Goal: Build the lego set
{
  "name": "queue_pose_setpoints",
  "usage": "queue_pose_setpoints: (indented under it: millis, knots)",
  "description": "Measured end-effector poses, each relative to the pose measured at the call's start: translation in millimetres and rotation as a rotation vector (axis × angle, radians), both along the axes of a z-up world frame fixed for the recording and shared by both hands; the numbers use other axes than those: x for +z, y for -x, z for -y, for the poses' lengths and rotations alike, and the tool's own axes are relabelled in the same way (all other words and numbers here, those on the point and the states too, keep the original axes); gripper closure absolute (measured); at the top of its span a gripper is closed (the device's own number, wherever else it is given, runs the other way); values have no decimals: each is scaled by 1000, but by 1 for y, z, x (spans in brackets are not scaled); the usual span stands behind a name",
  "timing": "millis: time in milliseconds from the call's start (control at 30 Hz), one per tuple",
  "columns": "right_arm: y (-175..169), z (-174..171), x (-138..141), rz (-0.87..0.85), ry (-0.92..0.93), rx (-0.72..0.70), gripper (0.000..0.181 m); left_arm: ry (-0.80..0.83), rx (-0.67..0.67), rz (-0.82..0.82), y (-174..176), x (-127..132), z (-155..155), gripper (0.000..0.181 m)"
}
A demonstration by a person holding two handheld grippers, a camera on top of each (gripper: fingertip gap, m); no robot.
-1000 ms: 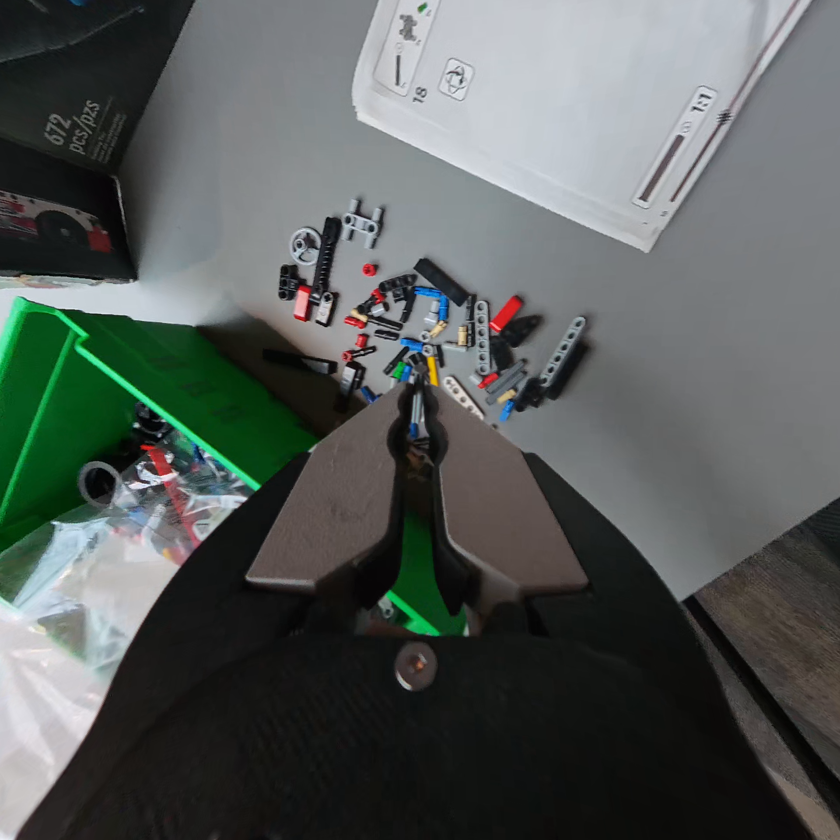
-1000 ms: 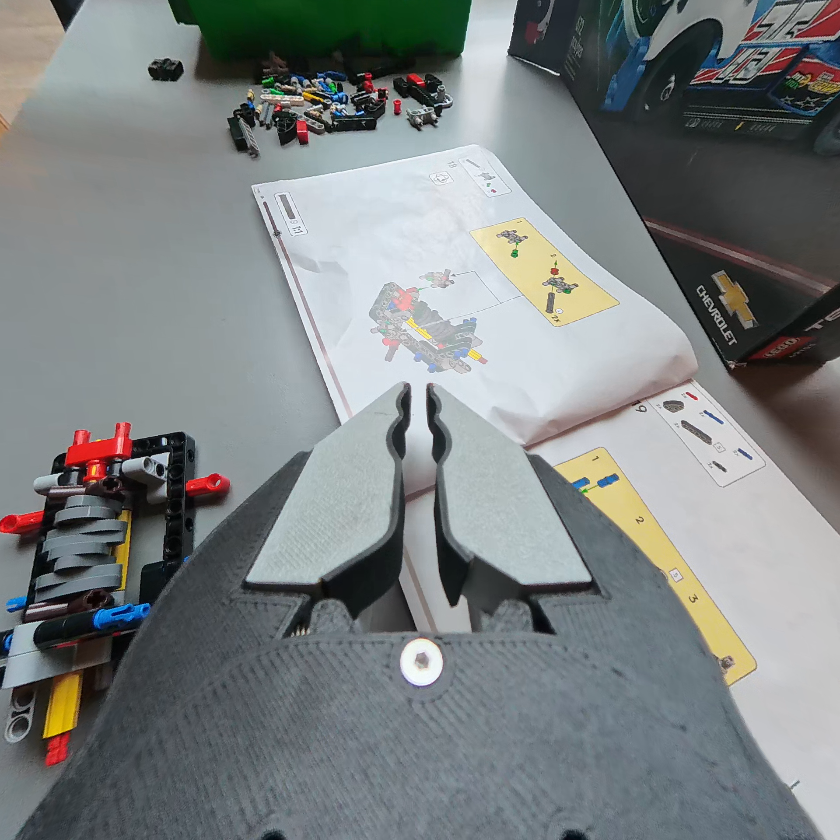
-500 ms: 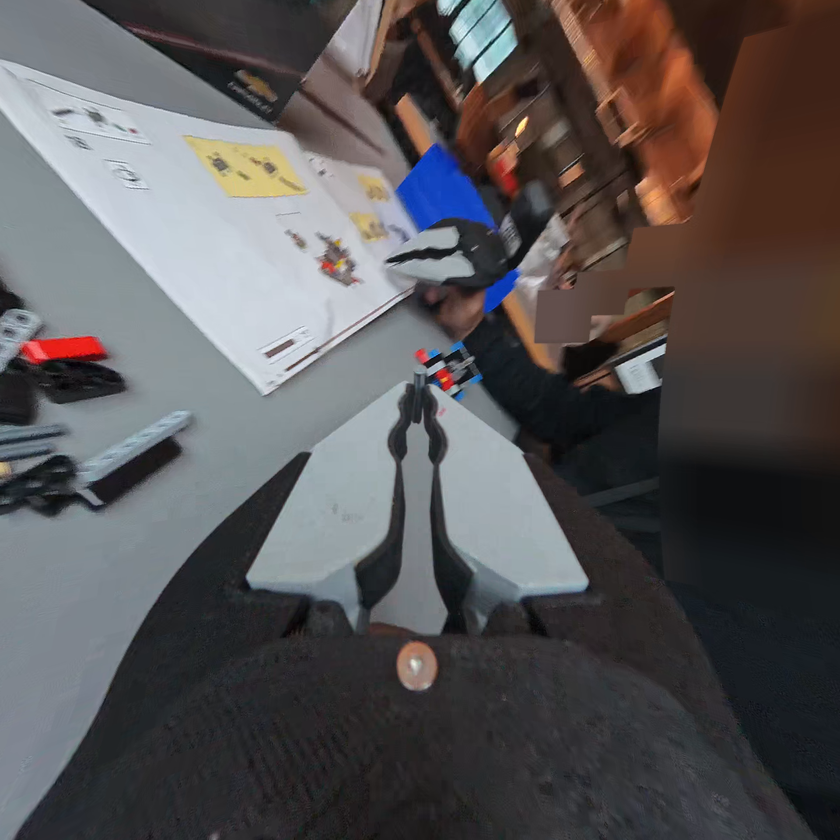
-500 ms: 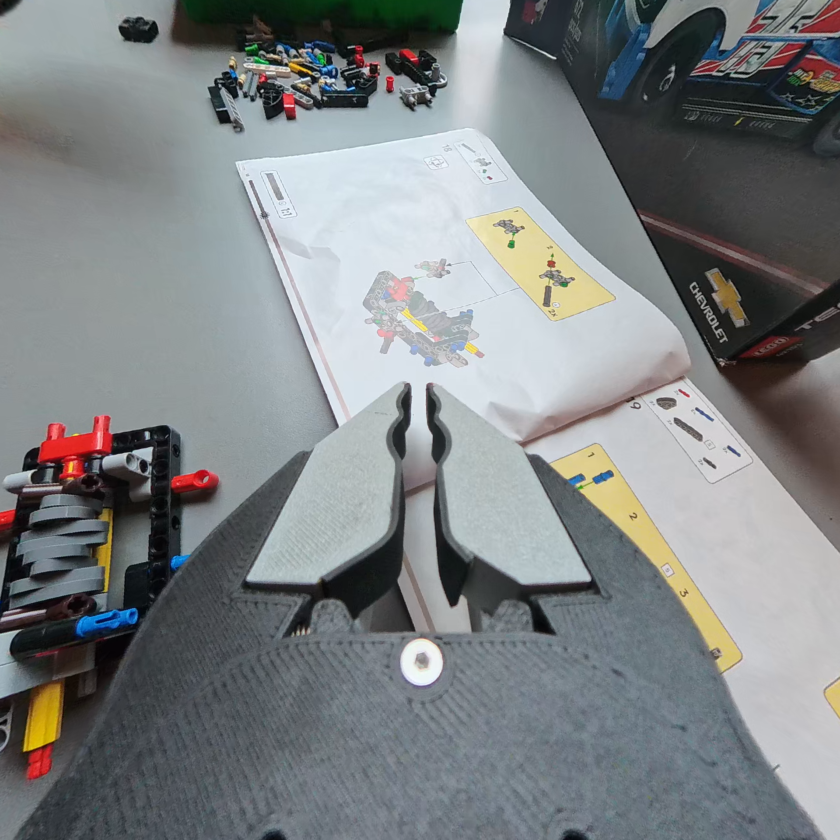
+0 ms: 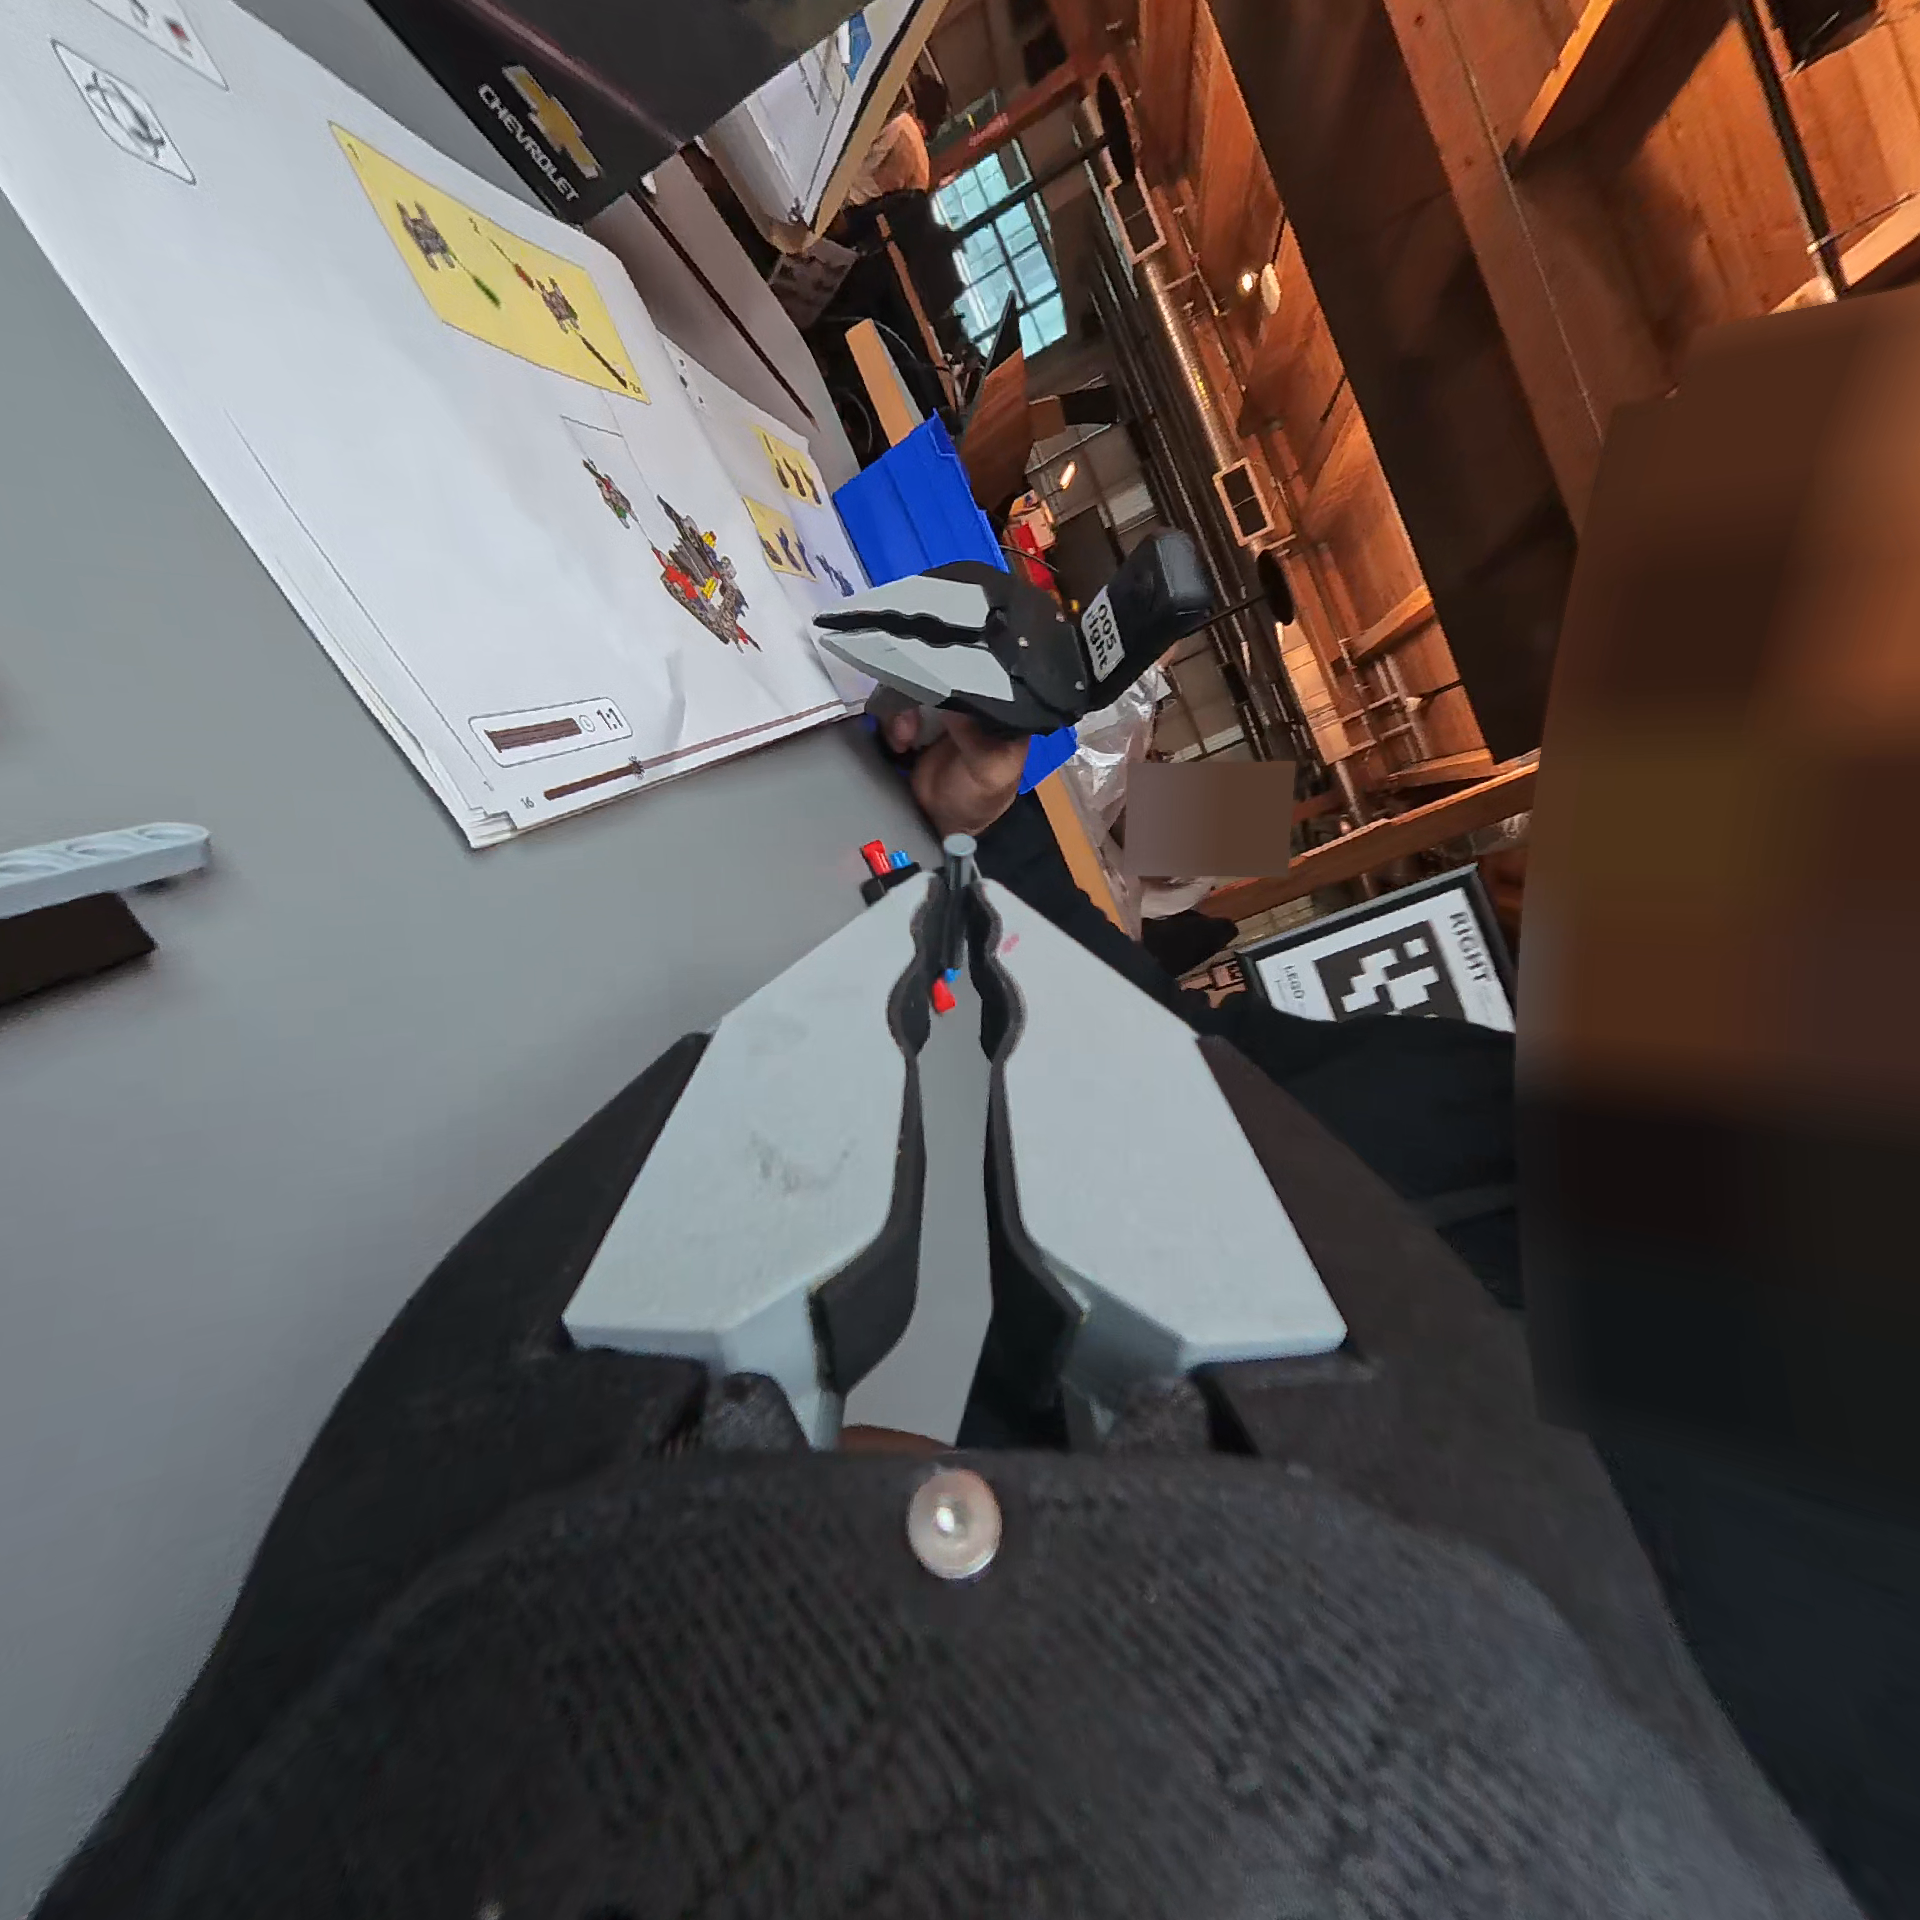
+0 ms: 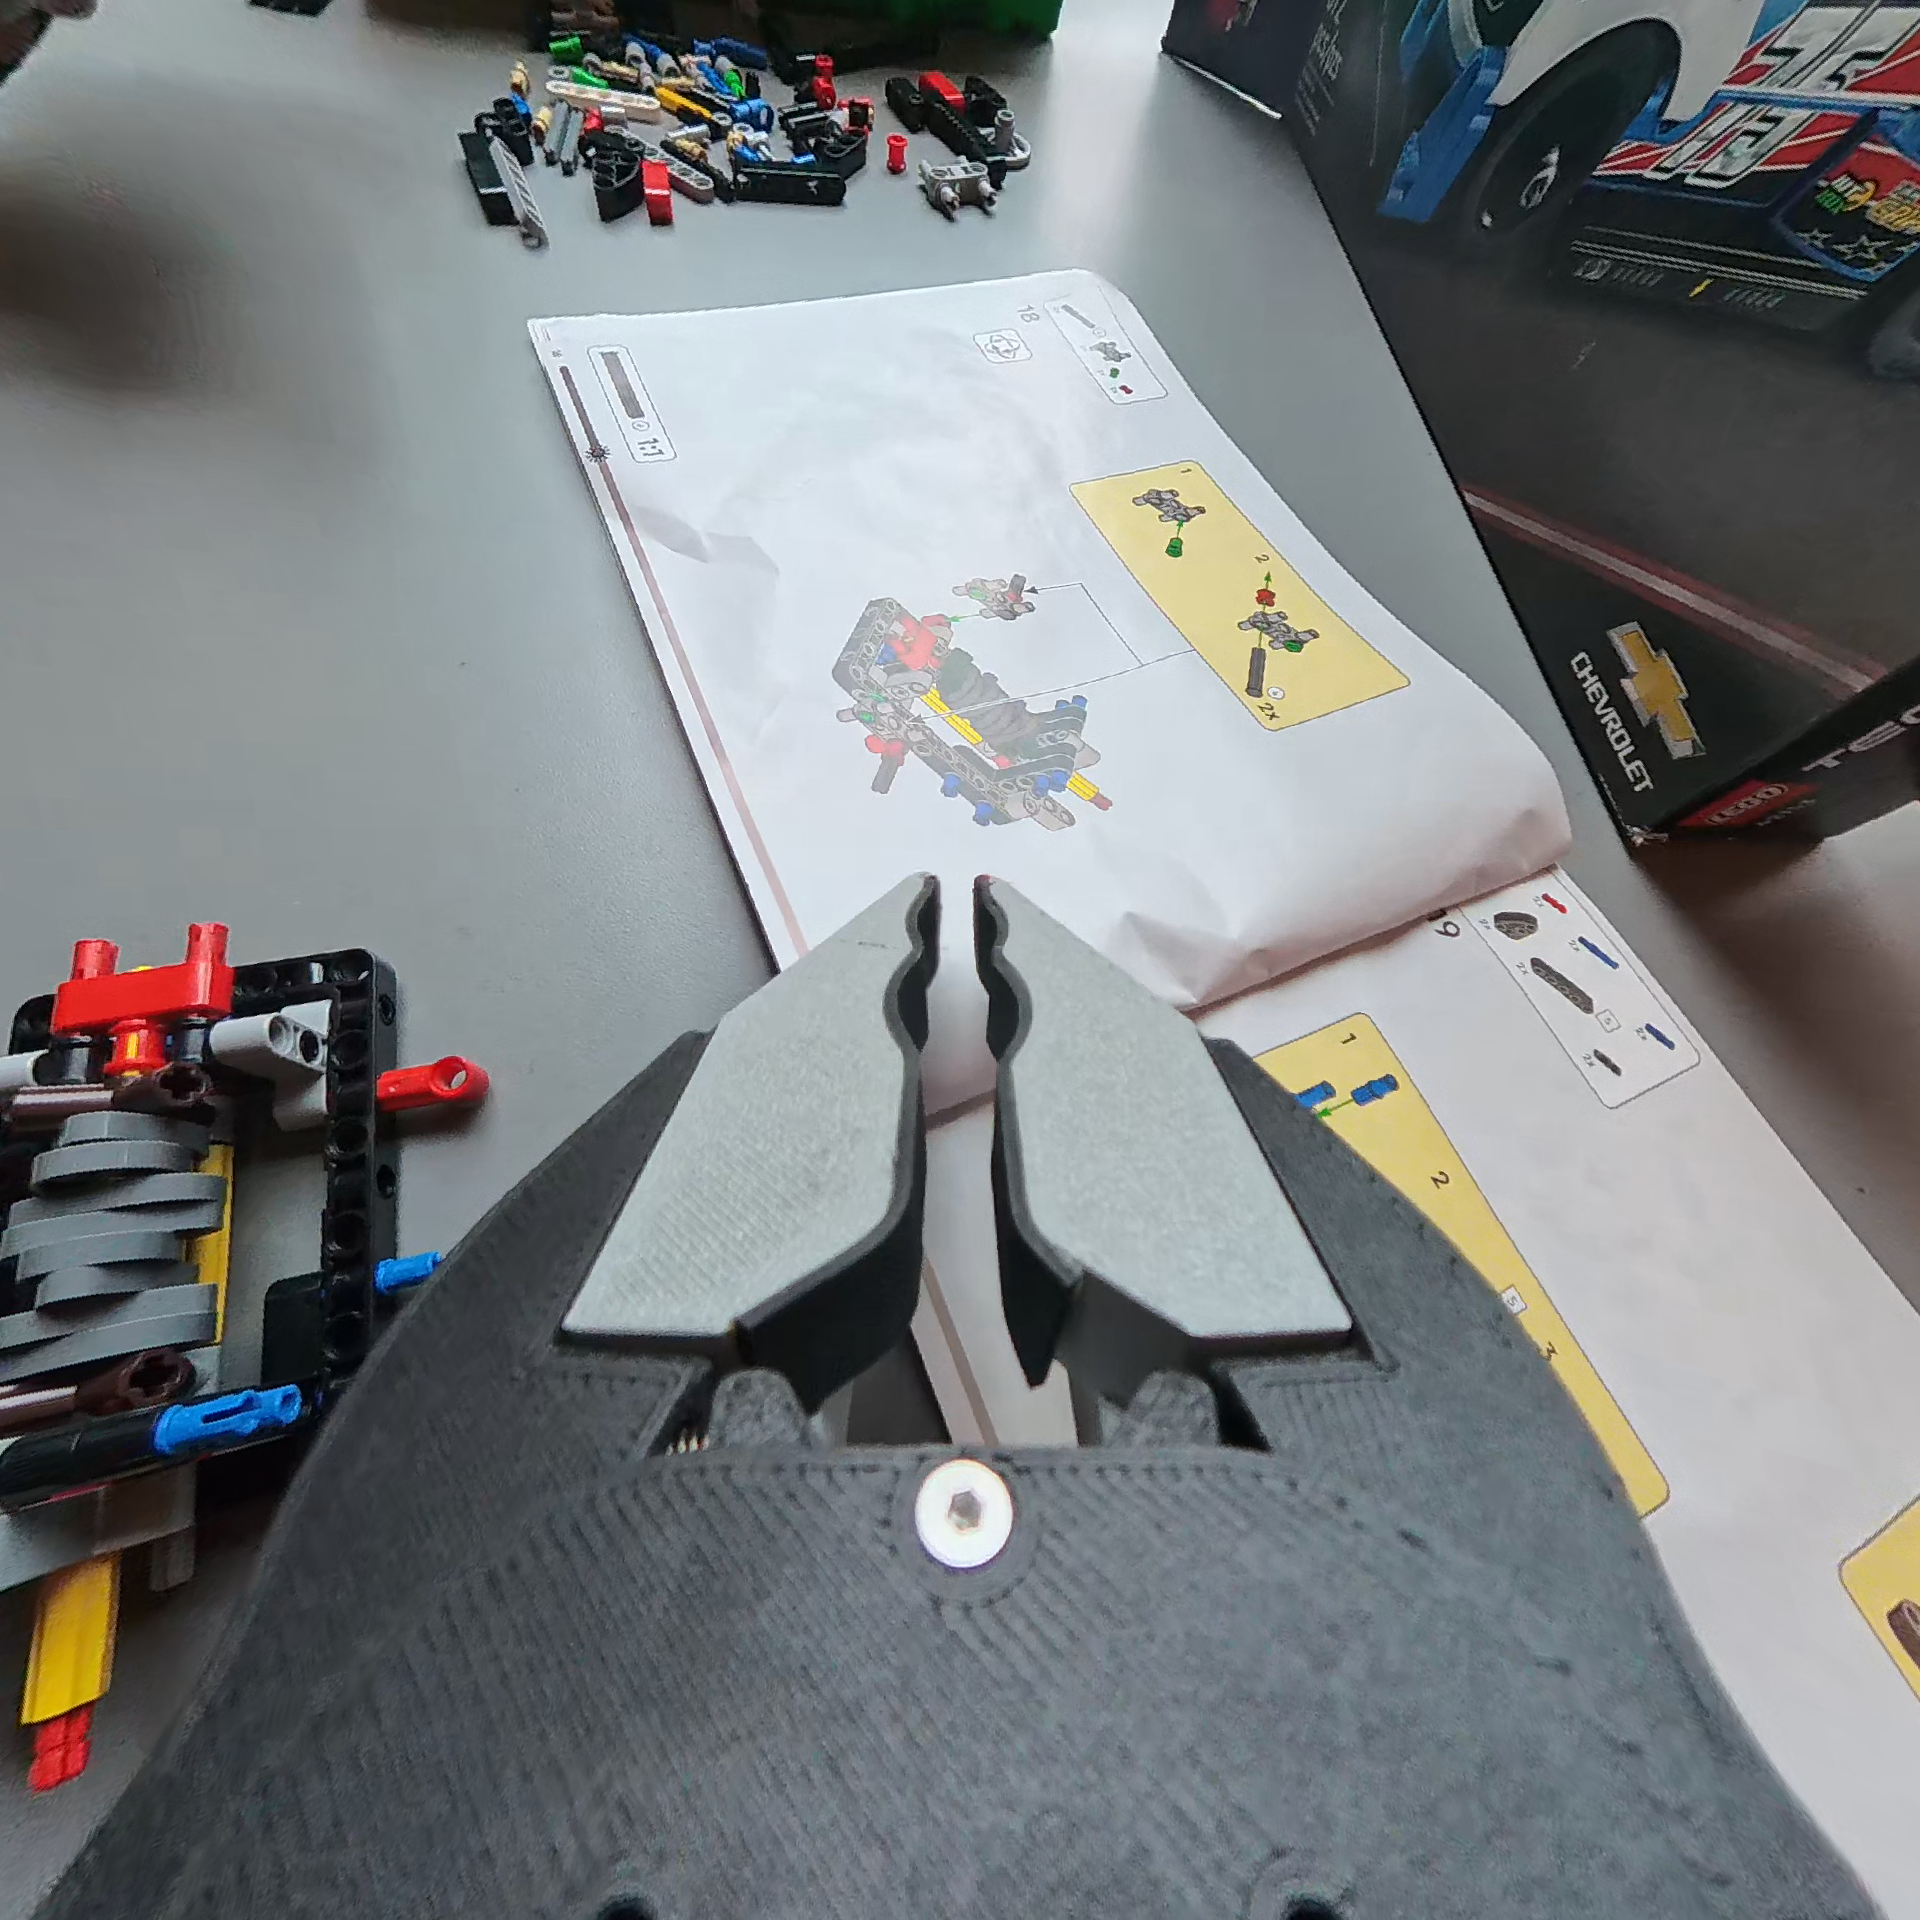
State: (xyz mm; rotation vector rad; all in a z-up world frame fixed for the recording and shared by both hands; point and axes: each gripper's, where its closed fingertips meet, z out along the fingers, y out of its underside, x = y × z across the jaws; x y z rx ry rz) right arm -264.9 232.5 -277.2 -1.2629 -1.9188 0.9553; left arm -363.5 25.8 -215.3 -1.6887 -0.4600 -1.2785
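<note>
Left gripper (image 5: pixel 954 902) pinching a thin grey axle (image 5: pixel 958 868) at the fingertips, tip poking out at 12 o'clock, held above the grey table (image 5: pixel 312 1039). Right gripper (image 6: pixel 957 896) nearly pressed together, a narrow slit between the tips, holding nothing, hovering over the near edge of the open instruction booklet (image 6: pixel 935 499). Partly built lego frame (image 6: pixel 187 1174) lying at 9 o'clock of the right gripper, well apart from the booklet. Loose lego pieces (image 6: pixel 727 125) scattered at 11 o'clock, far across the table. Black set box (image 6: pixel 1662 312) standing at 2 o'clock, beside the booklet. Light grey beam (image 5: pixel 99 852) lying at 9 o'clock in the left wrist view.
</note>
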Motion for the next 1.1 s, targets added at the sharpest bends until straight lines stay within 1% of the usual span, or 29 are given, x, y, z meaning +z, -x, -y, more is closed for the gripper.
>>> queue_pose_setpoints:
  millis: [133,200,333,400,500,667,733,767,833,933,1000,1100]
  knots:
    - [0,1,0,3,11,9,176,25,18,-168,-2,-10,-12,180]
    - [-1,2,1,-1,13,15,175,45,-4,-199,-8,-16,-16,180]
    - [-1,4,0,7,17,33,173,134,-34,-306,-14,-38,-20,180]
    - [-1,5,-2,16,17,35,172,144,-37,-341,-14,-40,-22,180]
    - [-1,5,-3,25,14,40,172,141,-24,-347,-10,-38,-27,180]
    - [-1,6,-3,24,9,43,173,282,-39,-454,-9,-68,-24,180]
    - [-1,6,-3,24,8,44,173,355,-42,-548,-6,-82,-18,173]
    - [-1,6,-3,25,8,45,174,356,-48,-573,-6,-82,-16,176]
    - [-1,7,-4,24,4,47,174,351,-42,-582,-6,-79,-15,166]
    - [-2,7,-3,18,-5,46,175,376,-39,-626,0,-80,-9,168]
    - [-2,7,-3,16,-8,46,175,401,-17,-663,10,-80,-2,165]
    - [-2,8,-3,16,-11,48,175,455,37,-796,37,-75,15,162]
